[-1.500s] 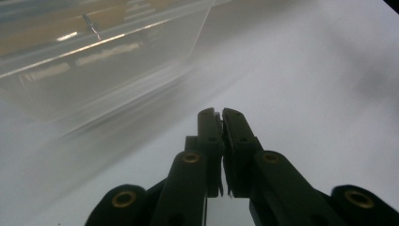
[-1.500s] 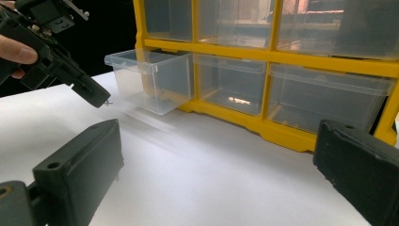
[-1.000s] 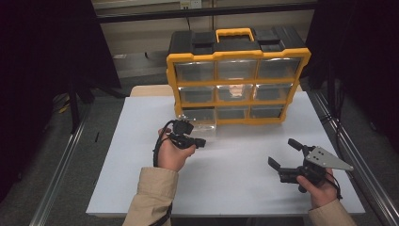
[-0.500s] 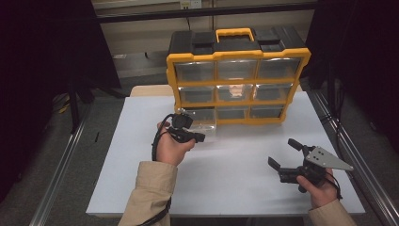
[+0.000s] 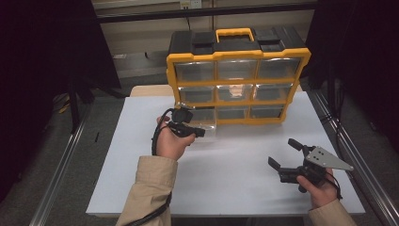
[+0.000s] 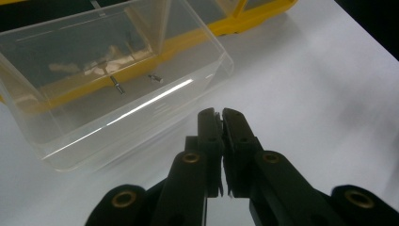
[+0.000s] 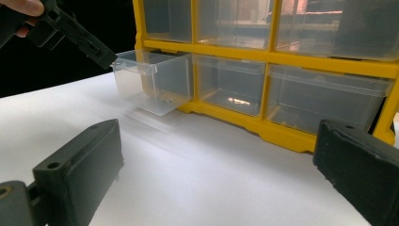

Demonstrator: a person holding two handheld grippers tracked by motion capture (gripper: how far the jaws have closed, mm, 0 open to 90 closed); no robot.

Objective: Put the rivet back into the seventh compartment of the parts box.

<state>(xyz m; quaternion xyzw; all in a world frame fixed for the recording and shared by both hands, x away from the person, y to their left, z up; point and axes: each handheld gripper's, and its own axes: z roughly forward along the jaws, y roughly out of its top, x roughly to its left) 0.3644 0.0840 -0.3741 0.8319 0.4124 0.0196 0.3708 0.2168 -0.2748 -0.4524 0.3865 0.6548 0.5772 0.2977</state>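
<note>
- On the white rectangular table top (image 5: pixel 235 188), toward its far edge, stands a yellow-framed plastic organiser cabinet (image 5: pixel 237 84) with a black lid, a yellow carry handle and three rows of clear drawers.
- At the bottom left of that cabinet, one clear plastic drawer (image 6: pixel 108 80) is pulled out over the table; in the right gripper view its front stands well forward of the yellow frame.
- Inside the drawer lie two small metal screws (image 6: pixel 117 86), near each other on its floor.
- The left gripper (image 5: pixel 200 133), black and held in the person's left hand, is just beside the drawer's front; its jaws are pressed together with nothing between them, as the left gripper view shows.
- The right gripper (image 5: pixel 287 154), black with a grey three-cornered plate on top, sits near the table's right front corner, well apart from the cabinet, its jaws spread wide and empty.
- Beige sleeves (image 5: pixel 150 188) cover both forearms.
- Metal rails (image 5: pixel 61 165) run along both sides of the table over a grey floor; the surroundings to left and right are dark, with a pale wall behind the cabinet.
</note>
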